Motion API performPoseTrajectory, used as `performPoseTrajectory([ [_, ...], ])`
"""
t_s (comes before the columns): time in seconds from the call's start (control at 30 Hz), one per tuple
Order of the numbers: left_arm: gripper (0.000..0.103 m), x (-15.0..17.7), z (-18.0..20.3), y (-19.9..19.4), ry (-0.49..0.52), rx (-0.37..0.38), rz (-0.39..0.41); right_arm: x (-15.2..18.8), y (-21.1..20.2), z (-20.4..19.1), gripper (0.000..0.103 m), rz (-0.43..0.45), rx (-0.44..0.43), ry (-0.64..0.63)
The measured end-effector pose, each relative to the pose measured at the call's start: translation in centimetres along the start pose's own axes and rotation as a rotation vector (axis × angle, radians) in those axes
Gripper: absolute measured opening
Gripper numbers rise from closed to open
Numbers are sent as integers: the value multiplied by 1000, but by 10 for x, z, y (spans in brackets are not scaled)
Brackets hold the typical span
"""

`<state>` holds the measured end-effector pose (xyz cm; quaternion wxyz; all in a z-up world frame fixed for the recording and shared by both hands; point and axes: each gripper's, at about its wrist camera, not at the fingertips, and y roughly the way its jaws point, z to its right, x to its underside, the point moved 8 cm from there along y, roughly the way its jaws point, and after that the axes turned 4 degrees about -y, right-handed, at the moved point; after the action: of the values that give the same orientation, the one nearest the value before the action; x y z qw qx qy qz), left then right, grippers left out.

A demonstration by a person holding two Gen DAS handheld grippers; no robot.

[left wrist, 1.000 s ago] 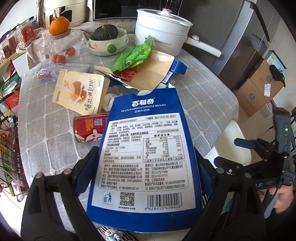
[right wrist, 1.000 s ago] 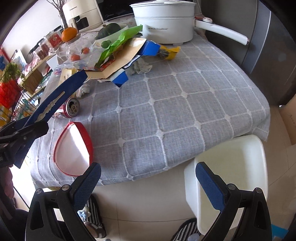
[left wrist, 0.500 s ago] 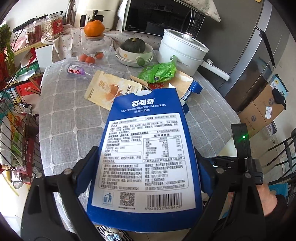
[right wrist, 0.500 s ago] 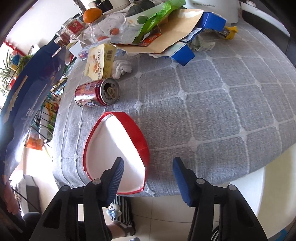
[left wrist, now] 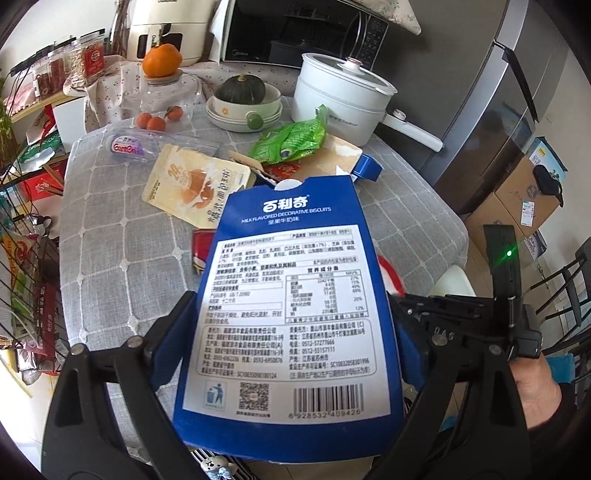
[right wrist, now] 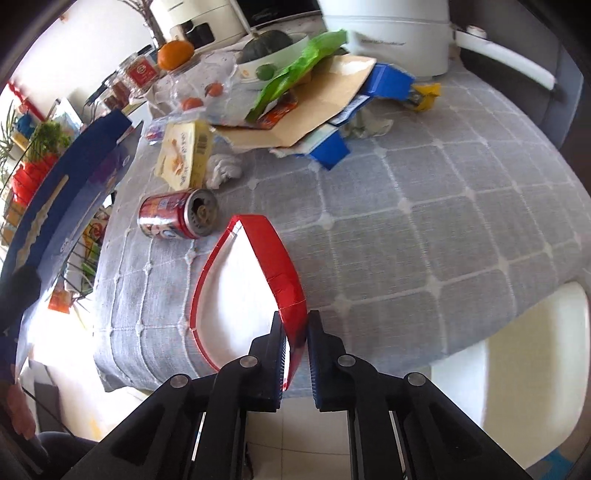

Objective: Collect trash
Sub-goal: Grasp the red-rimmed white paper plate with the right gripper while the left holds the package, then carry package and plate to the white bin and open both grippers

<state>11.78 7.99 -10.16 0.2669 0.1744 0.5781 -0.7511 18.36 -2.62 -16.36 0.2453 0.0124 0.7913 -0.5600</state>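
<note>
Blue biscuit box (left wrist: 295,295) sits clamped in the left tongs (left wrist: 291,332). Right tongs (right wrist: 297,332) are closing on a red-rimmed carton (right wrist: 258,280). Can (right wrist: 177,218) and wrappers (right wrist: 184,155) remain on the table (right wrist: 424,206)

On the blue biscuit box (left wrist: 291,314) you read "MILK FLAVORED DECORATIVE BISCUITS" and barcode number 6928532409426. On the plastic bottle (left wrist: 129,147) you read "Ganten". On the microwave (left wrist: 306,33) you read "Midea".

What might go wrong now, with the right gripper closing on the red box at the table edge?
1. The right gripper is closing on only one thin wall of the red box; the cardboard may bend or slip out when lifted.
2. The soda can lies on its side near the box; dragging the box could roll it.
3. The blue biscuit box in the left gripper blocks most of that camera's view.
</note>
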Motion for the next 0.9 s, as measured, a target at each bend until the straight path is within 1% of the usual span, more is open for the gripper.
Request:
performPoseTrajectory([
  [0.13,93,2,36,11,53,38,-20,6,-33,53,12,40,50,85],
  [0.27,93,10,85,23,125,90,-50,18,-75,116,12,89,107,168],
  [0.4,93,21,139,36,210,150,-90,41,-112,180,12,123,164,259],
  [0.57,93,47,206,53,331,208,-146,80,-150,246,12,149,255,362],
  [0.67,93,68,239,65,413,224,-180,102,-170,281,12,162,310,406],
  [0.73,93,80,255,77,457,223,-206,116,-178,297,12,161,347,428],
  [0.83,93,97,270,97,499,213,-249,135,-184,318,12,145,390,455],
  [0.9,93,105,277,111,521,198,-262,148,-186,330,12,133,405,474],
])
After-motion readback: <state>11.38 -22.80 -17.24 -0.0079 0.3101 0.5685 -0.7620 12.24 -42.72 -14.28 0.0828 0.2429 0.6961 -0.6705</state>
